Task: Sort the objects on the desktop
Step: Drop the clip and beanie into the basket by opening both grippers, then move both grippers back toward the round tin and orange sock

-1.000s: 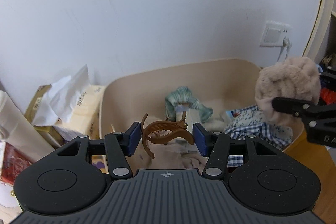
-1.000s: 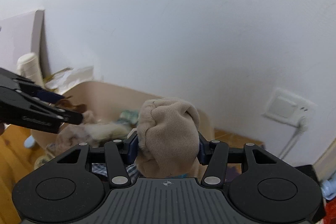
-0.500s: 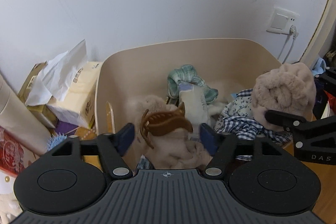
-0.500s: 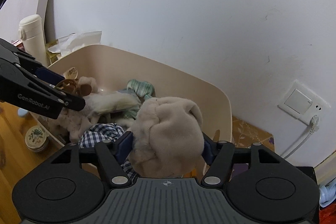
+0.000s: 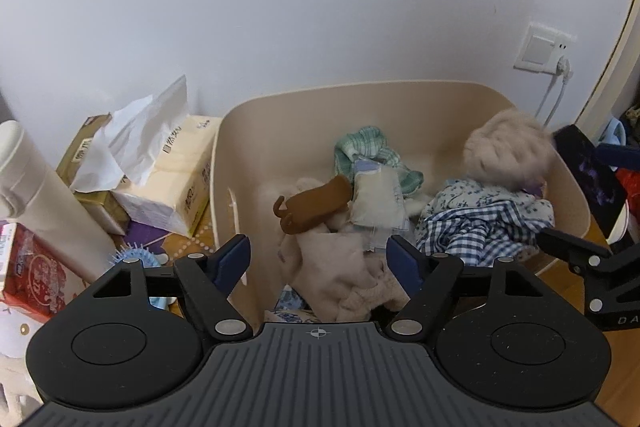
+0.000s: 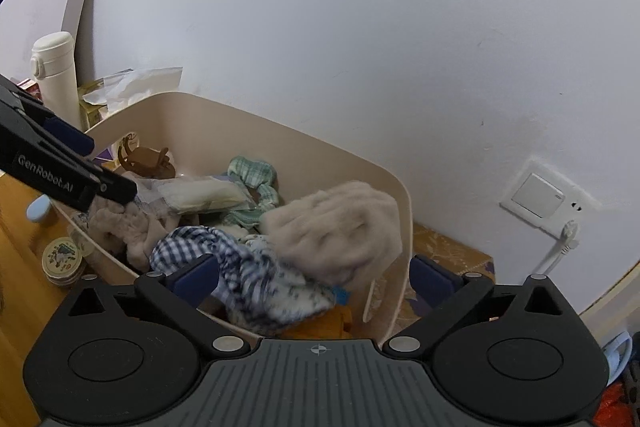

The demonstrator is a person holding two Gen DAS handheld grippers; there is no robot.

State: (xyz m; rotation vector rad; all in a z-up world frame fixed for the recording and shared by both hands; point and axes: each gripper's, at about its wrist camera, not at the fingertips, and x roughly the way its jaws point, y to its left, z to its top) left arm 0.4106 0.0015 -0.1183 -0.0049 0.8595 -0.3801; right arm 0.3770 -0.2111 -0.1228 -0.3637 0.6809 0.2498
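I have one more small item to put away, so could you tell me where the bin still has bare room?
The beige bin shows bare floor only along its back wall, behind the green checked cloth. Bare inner wall shows left of the brown hair claw. The middle, front and right are piled with fabric, including the fluffy beige piece.

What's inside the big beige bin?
In the beige bin: a brown hair claw clip, green checked scrunchie, blue checked cloth and fluffy beige scrunchie. The bottom is covered.
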